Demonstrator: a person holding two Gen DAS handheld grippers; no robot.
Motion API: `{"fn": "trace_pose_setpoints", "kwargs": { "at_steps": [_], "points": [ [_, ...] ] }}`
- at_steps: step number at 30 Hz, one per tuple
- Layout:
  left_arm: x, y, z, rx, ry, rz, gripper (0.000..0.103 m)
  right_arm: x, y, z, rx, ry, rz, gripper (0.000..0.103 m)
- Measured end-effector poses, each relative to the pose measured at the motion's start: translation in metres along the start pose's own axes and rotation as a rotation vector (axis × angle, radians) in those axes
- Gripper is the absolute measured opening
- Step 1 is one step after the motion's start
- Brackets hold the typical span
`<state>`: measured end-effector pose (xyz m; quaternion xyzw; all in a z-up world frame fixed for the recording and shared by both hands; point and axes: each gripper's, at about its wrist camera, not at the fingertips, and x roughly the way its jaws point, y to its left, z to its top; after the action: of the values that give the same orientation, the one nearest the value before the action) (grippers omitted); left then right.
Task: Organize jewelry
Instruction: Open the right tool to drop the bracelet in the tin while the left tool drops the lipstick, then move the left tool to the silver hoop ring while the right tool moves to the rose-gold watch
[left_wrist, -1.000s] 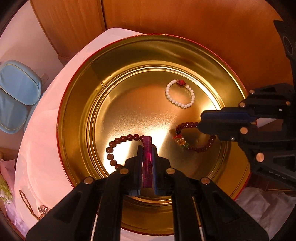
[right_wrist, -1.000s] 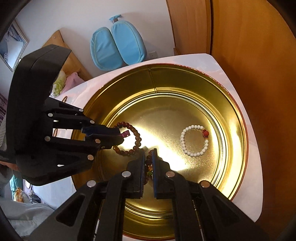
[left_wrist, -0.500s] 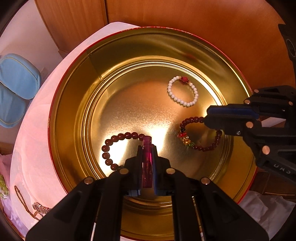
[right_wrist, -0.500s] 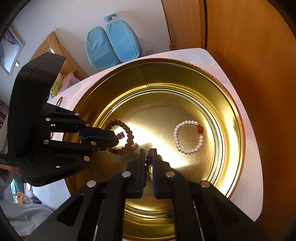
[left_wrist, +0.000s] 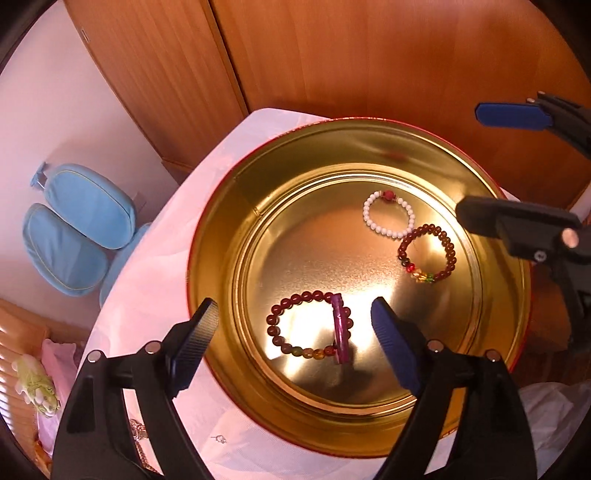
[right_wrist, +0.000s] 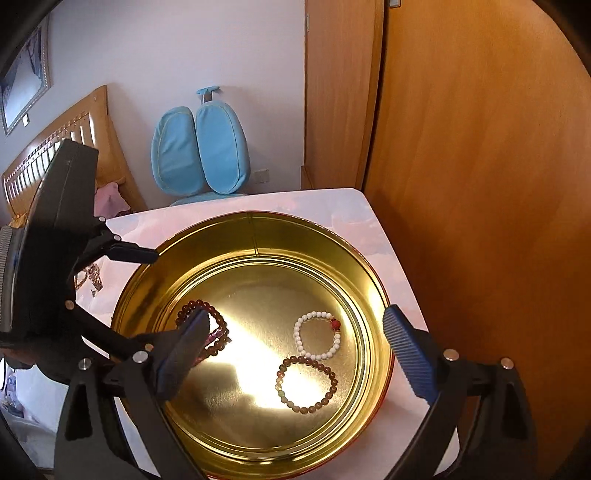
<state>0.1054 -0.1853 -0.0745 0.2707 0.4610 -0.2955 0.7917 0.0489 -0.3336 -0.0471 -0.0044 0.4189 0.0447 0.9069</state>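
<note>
Both drops into the gold tin (left_wrist: 221, 206) look finished. The left tongs (left_wrist: 295, 332) have just been opening and stand apart and empty above the dark bracelet with the pink bar (left_wrist: 314, 332), lying at six o'clock on the tin floor. The right tongs (right_wrist: 295, 350) have also just spread, empty, over the brown bracelet (right_wrist: 306, 384); a white bracelet (right_wrist: 317, 336) touches it. Next, probably, comes fetching the chain (right_wrist: 88, 277) from the worktop (right_wrist: 314, 206) at nine o'clock outside the tin.
</note>
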Motion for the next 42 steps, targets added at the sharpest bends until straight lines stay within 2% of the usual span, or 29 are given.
{"fn": "trace_pose_setpoints", "kwargs": {
  "at_steps": [7, 16, 28, 34, 42],
  "points": [
    [-0.019, 0.015, -0.012, -0.094, -0.035, -0.042, 0.083, 0.002, 0.003, -0.002, -0.010, 0.018, 0.025, 0.096],
    [-0.036, 0.025, -0.026, -0.193, -0.079, -0.049, 0.083, -0.003, 0.013, 0.000, -0.003, 0.002, 0.052, 0.096],
    [-0.042, 0.029, -0.032, -0.237, -0.098, -0.054, 0.082, -0.009, 0.016, -0.005, 0.017, -0.007, 0.063, 0.096],
    [-0.058, 0.041, -0.044, -0.326, -0.179, -0.031, 0.083, -0.015, 0.018, -0.007, 0.058, -0.028, 0.086, 0.096],
    [-0.093, 0.073, -0.091, -0.480, -0.332, 0.008, 0.082, -0.029, 0.040, 0.007, 0.061, -0.138, 0.212, 0.096]
  ]
}}
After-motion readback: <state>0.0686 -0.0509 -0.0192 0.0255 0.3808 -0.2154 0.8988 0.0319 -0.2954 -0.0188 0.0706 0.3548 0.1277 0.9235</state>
